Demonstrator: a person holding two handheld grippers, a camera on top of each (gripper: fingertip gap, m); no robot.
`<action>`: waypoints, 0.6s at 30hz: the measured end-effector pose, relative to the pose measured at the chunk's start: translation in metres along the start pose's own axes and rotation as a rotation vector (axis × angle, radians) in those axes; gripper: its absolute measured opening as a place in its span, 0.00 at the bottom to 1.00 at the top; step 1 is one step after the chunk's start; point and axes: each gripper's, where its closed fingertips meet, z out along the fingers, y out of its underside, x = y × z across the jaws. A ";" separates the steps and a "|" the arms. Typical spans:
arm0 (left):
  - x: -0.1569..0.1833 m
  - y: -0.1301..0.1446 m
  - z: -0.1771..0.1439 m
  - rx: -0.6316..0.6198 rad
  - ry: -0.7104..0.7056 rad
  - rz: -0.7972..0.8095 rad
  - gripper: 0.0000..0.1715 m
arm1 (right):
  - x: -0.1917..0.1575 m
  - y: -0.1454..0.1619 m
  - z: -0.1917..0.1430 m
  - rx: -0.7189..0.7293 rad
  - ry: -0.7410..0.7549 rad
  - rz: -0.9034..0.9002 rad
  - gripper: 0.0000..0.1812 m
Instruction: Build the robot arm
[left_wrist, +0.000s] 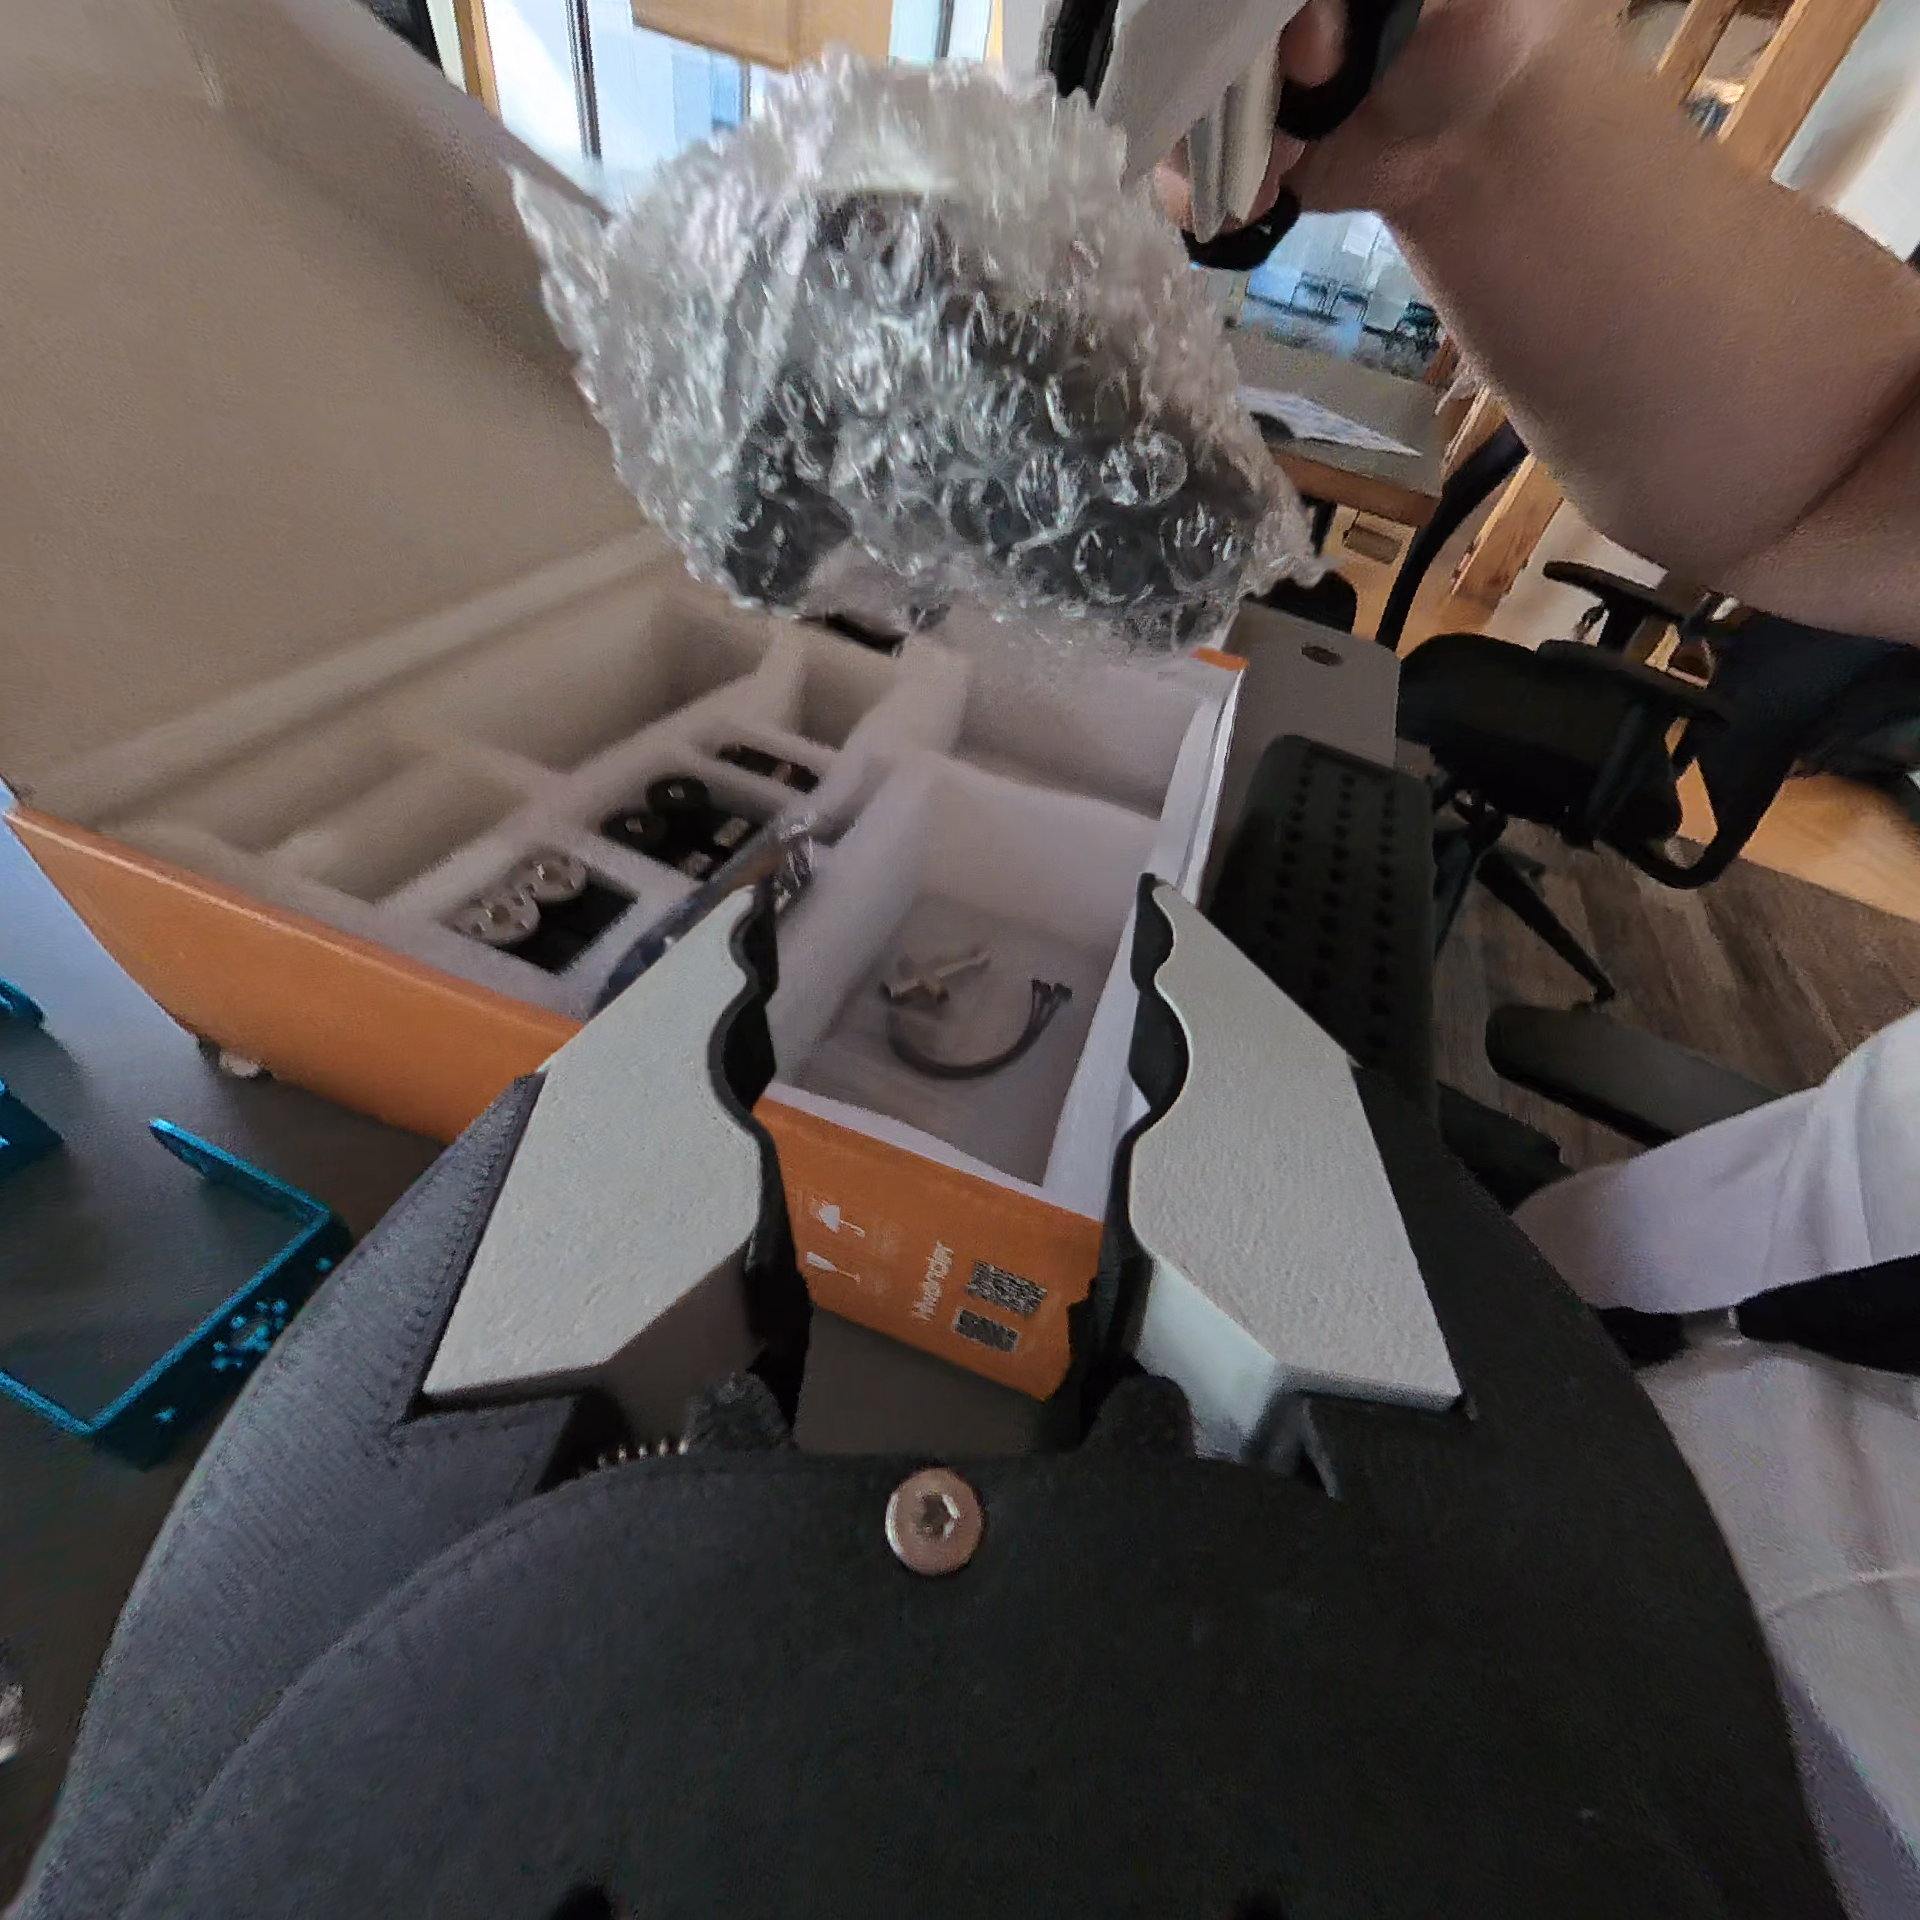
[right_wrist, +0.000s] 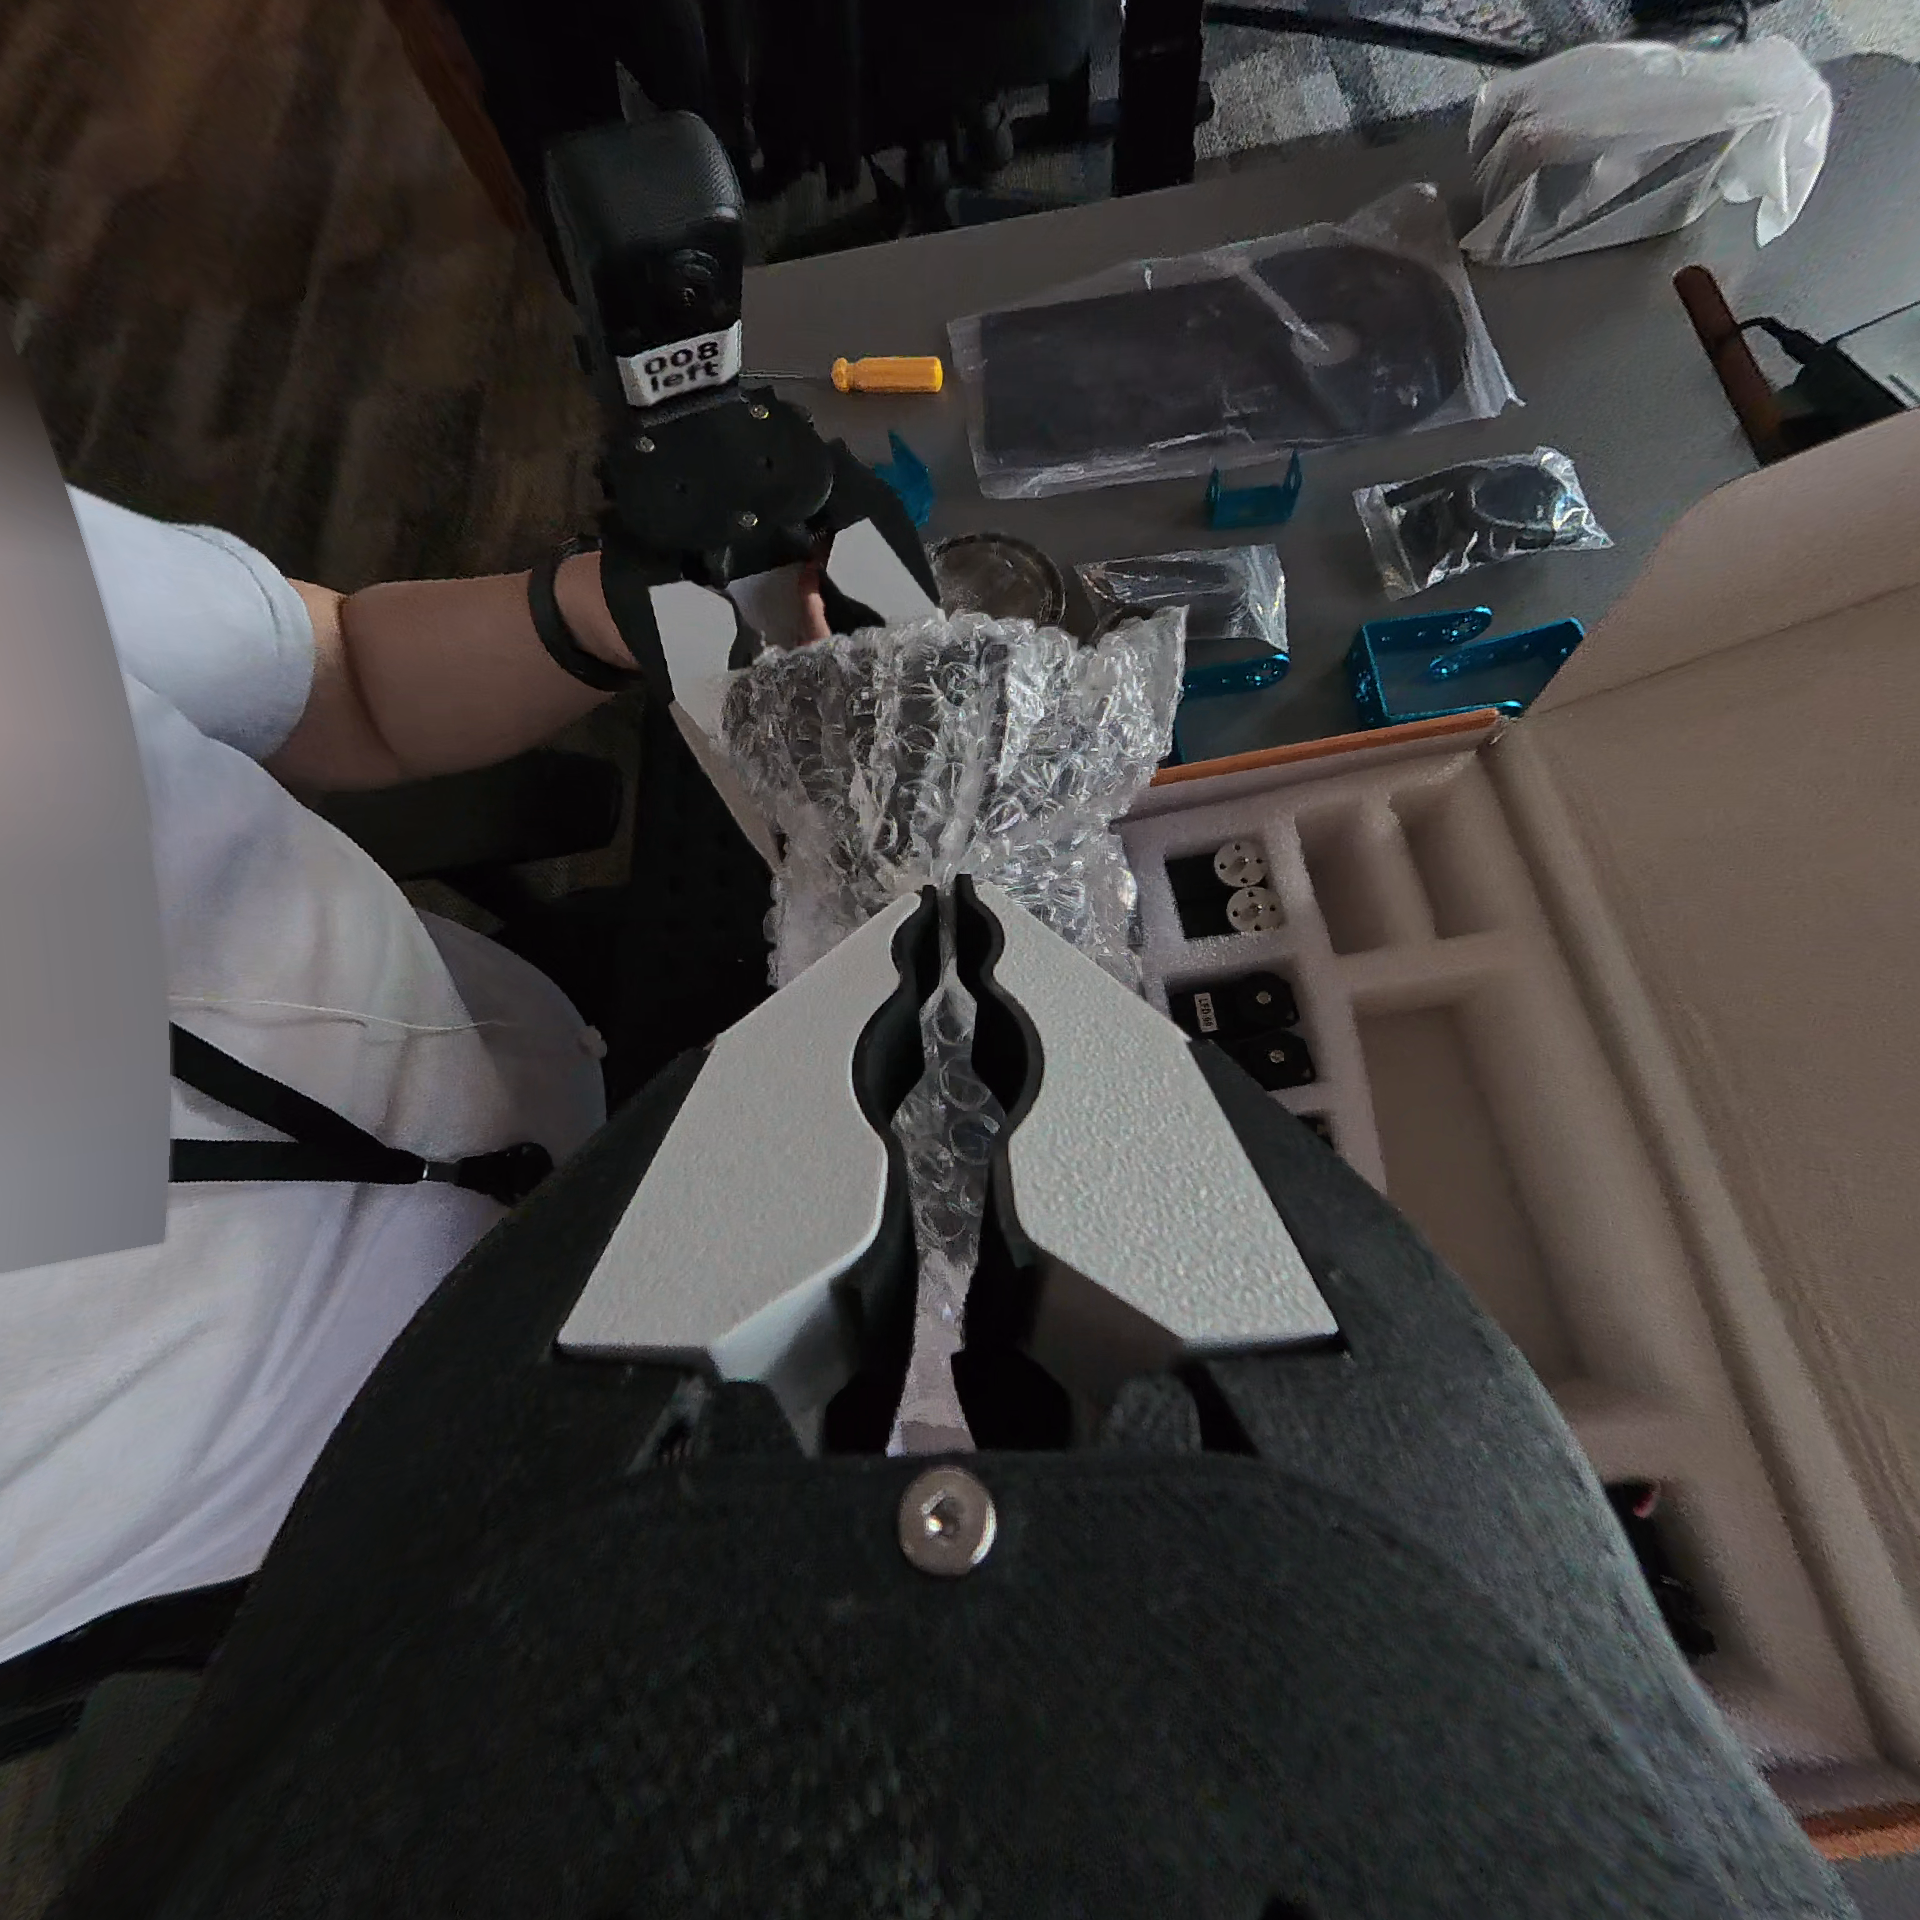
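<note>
My right gripper (right_wrist: 948, 896) is shut on the edge of a bubble-wrap bundle (right_wrist: 935, 748) with dark parts inside. It holds the bundle in the air above an open orange box (left_wrist: 582, 1049) lined with white foam. In the left wrist view the bundle (left_wrist: 914, 395) hangs above the box, with the right gripper (left_wrist: 1236, 135) at its top. My left gripper (left_wrist: 951, 925) is open and empty, at the near corner of the box, over a foam compartment (left_wrist: 935, 997) holding small cables and screws. It also shows in the right wrist view (right_wrist: 800, 634), just behind the bundle.
Foam slots hold black servos (right_wrist: 1236, 1029) and metal discs (left_wrist: 520, 914). On the grey table (right_wrist: 1600, 343) lie blue metal brackets (right_wrist: 1455, 665), bagged black parts (right_wrist: 1226, 384), a yellow screwdriver (right_wrist: 888, 374) and a crumpled plastic bag (right_wrist: 1652, 145). Black office chairs (left_wrist: 1558, 748) stand to the right. About 11 centimeters separates my left fingertips from my right.
</note>
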 end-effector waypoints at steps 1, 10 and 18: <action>-0.003 -0.005 -0.001 0.019 -0.005 0.017 0.40 | 0.002 -0.003 -0.003 -0.002 0.010 -0.005 0.00; -0.018 -0.036 -0.008 0.080 -0.192 0.495 0.52 | 0.000 0.016 0.012 -0.070 -0.013 -0.028 0.00; -0.021 -0.019 0.024 -0.187 -0.185 0.962 0.56 | 0.005 0.042 0.033 -0.050 -0.074 0.027 0.00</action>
